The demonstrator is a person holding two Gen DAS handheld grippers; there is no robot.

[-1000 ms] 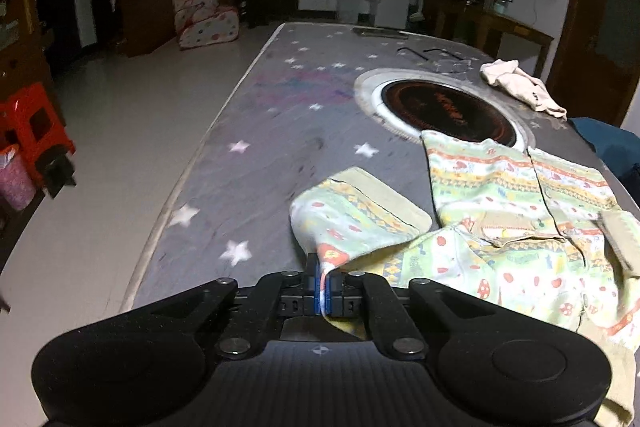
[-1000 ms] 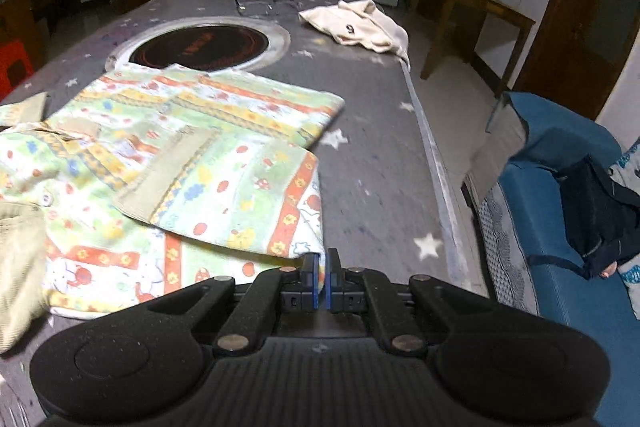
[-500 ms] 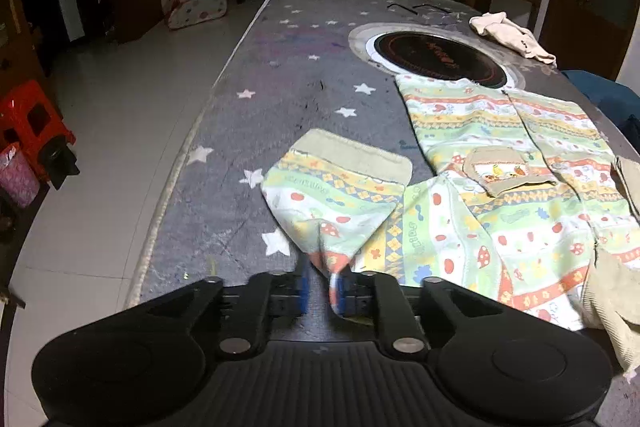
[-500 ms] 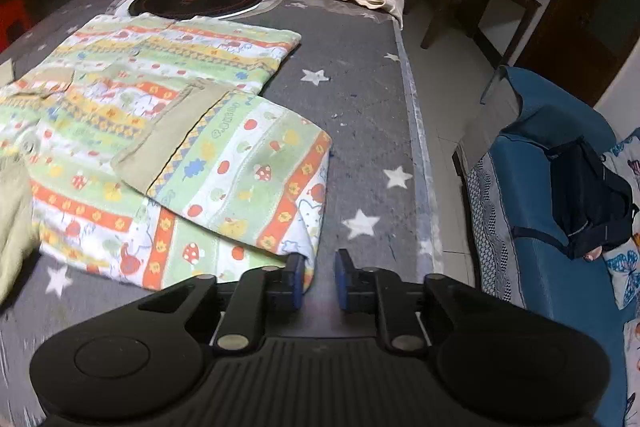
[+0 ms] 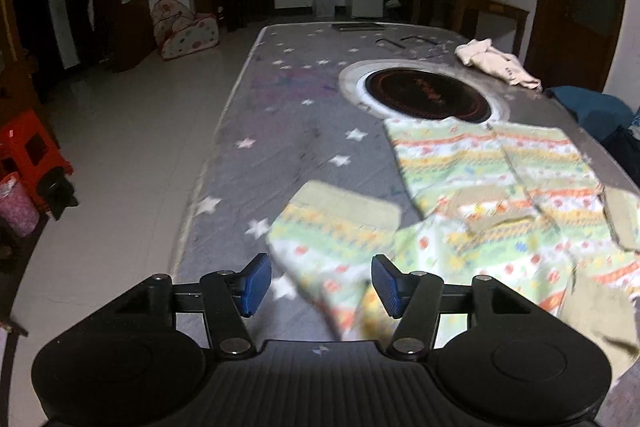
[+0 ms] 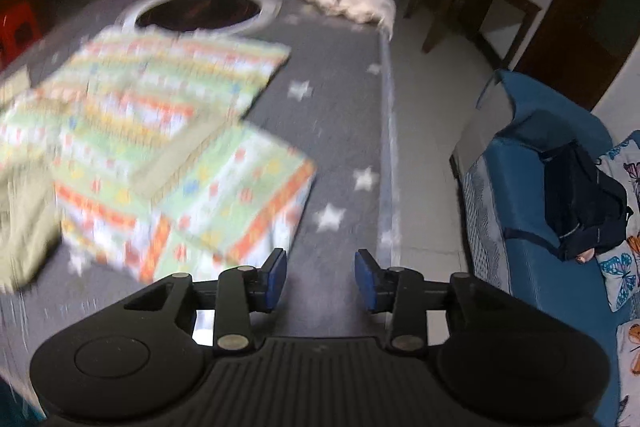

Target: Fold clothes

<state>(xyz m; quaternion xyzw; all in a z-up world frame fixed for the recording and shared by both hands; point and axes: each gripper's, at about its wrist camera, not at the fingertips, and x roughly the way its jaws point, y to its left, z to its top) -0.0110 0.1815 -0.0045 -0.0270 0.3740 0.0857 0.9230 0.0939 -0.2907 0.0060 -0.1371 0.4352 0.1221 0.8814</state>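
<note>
Both the left gripper point(image 5: 320, 285) and right gripper point(image 6: 320, 279) had just been opening, nothing pinched, shirt point(image 5: 472, 211) flat on the table point(image 5: 288, 131) — loose sleeve folds could spring open.

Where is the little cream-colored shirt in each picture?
Left wrist view: the cream shirt lies far up on the right, near the table's far right edge, past the round black cooktop.
Right wrist view: the same shirt lies near the top, a little right of the middle, at the table's right edge.
Shared landmark: the round black cooktop, beside the shirt in both.
</note>
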